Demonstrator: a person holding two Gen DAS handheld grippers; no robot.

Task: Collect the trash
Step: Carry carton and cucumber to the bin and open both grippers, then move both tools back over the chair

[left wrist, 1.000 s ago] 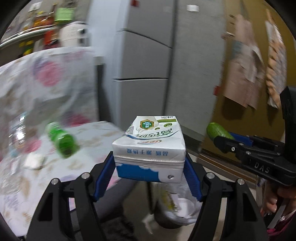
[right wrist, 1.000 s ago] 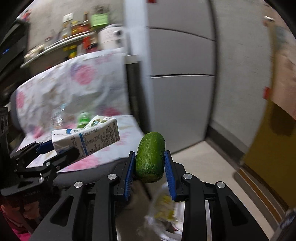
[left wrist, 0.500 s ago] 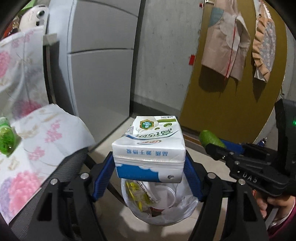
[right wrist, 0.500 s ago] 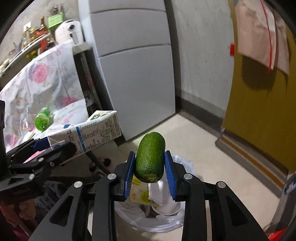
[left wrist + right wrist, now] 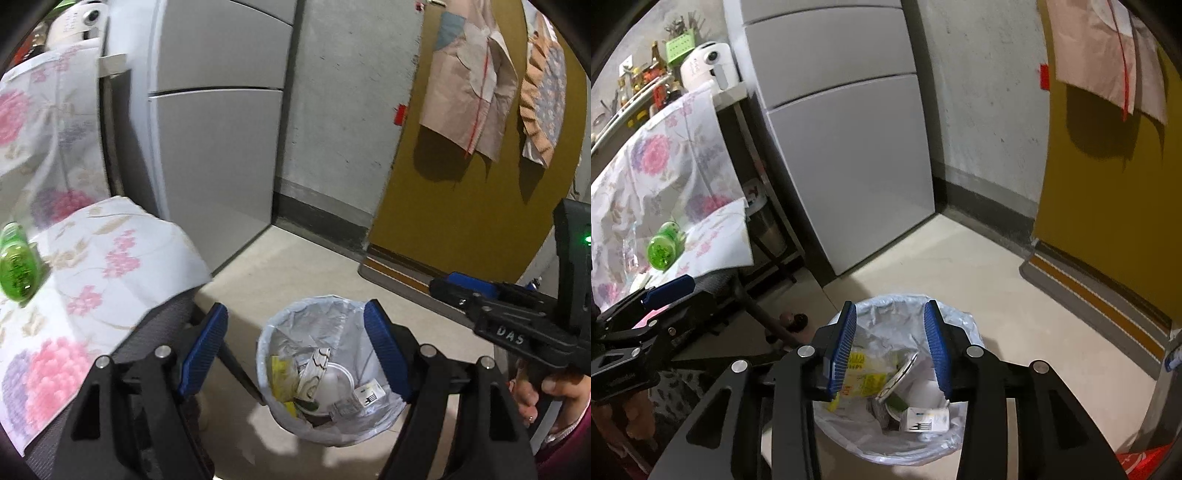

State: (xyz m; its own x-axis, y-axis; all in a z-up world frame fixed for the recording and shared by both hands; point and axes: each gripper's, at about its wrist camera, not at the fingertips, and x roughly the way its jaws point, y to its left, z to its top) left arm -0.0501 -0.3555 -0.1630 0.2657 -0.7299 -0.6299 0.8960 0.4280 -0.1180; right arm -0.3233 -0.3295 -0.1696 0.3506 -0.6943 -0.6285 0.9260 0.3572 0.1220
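Left wrist view: both grippers over the lined trash bin [image 5: 275,325]

Left gripper [image 5: 295,350] and right gripper [image 5: 892,350], jaws just opening, gape empty; milk carton [image 5: 925,419] lies inside.

Dim indoor light is falling from above, and the hanging cloths [image 5: 469,85] are casting dark shadows on the yellow door [image 5: 461,206]. Fisheye distortion is bending the fridge [image 5: 849,147] edges, black vignette is framing the corners, and slight blur is softening the floral cloth [image 5: 55,147].

Below the jaws, a thin, crinkled, translucent plastic liner [image 5: 334,317] fills the bin. Left of them lie matt floral cloth [image 5: 99,273] and a glossy green plastic bottle [image 5: 16,264]. The floor [image 5: 306,273] looks smooth and matt.
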